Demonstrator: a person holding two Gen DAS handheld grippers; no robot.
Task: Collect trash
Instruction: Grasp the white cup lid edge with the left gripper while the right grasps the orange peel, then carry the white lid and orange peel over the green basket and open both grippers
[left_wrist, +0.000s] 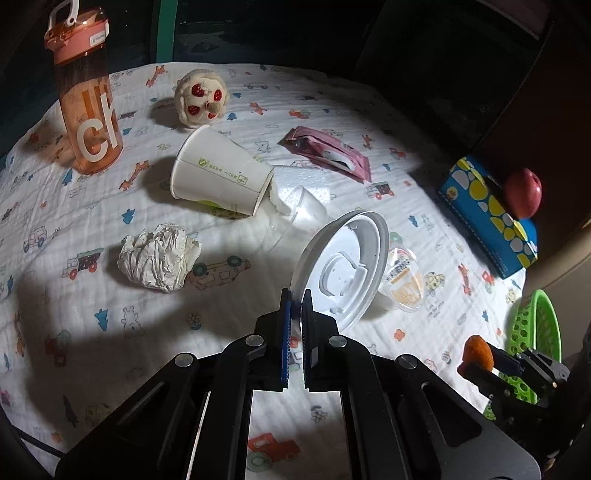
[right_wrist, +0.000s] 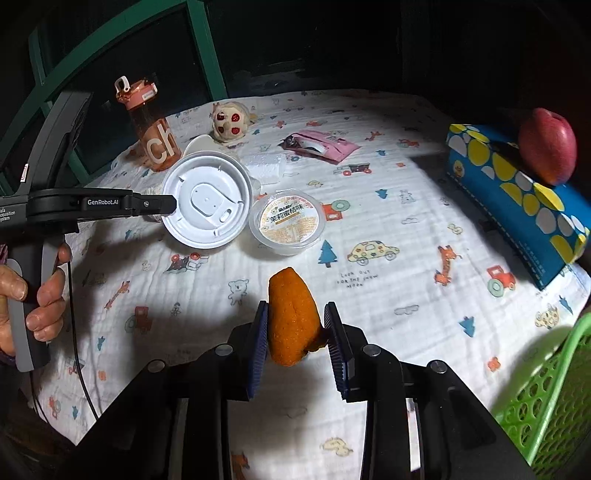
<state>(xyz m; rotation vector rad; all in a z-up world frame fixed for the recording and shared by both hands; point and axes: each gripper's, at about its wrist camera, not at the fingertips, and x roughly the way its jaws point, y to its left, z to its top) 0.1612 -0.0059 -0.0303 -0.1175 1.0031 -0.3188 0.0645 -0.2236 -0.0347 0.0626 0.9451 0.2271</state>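
Left gripper (left_wrist: 295, 306) clamped on the rim of a white lid (left_wrist: 341, 266), held tilted above the cloth (left_wrist: 110, 332), just left of the jelly cup (right_wrist: 287, 222). Right gripper (right_wrist: 297, 325) pinches an orange peel (right_wrist: 291, 314) upright, near-right, beside the green basket (right_wrist: 554, 387)

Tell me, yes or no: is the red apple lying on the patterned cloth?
No. The red apple rests on top of the blue tissue box, raised off the patterned cloth.
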